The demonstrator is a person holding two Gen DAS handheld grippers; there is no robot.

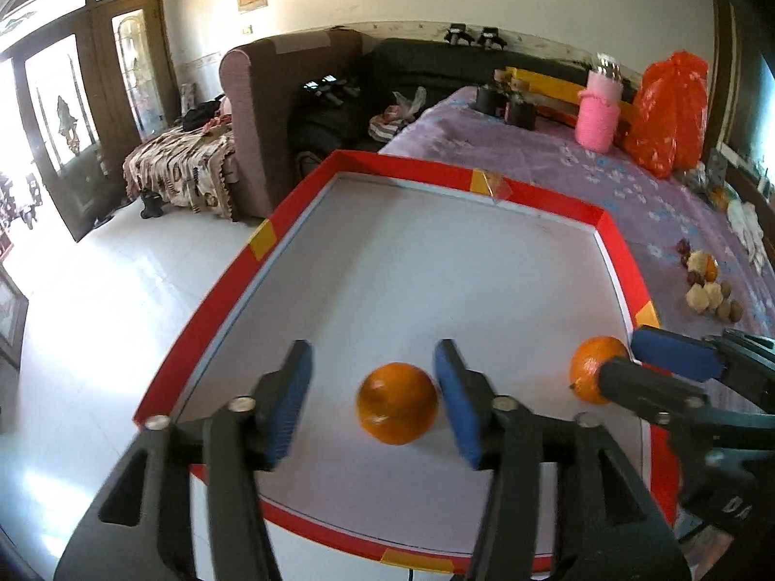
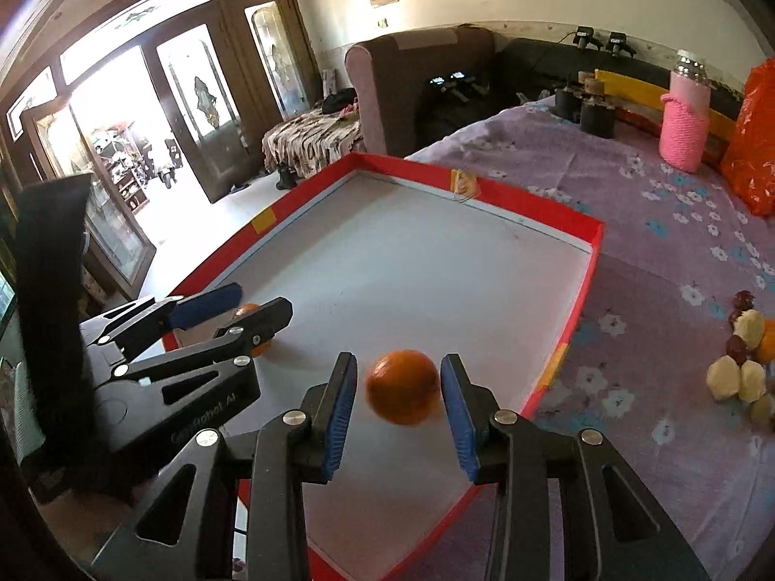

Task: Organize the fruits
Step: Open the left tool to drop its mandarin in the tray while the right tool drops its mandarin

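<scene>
A shallow red-rimmed box (image 1: pixel 547 196) with a white floor lies on a purple bed cover. Two oranges are in it. My left gripper (image 1: pixel 373 397) is open, with one orange (image 1: pixel 397 403) between its blue pads, close to the right pad. My right gripper (image 2: pixel 399 399) is open around the other orange (image 2: pixel 403 386), which looks blurred. In the left wrist view the right gripper (image 1: pixel 625 363) flanks that orange (image 1: pixel 593 375) near the box's right wall. In the right wrist view the left gripper (image 2: pixel 242 307) mostly hides its orange (image 2: pixel 247 312).
A pile of small fruits (image 2: pixel 746 363), pale, dark red and orange, lies on the cover (image 2: pixel 654 242) right of the box; it also shows in the left wrist view (image 1: pixel 707 285). A pink-sleeved bottle (image 2: pixel 685 121), an orange plastic bag (image 2: pixel 755 140) and black cups (image 2: pixel 596 118) stand far back.
</scene>
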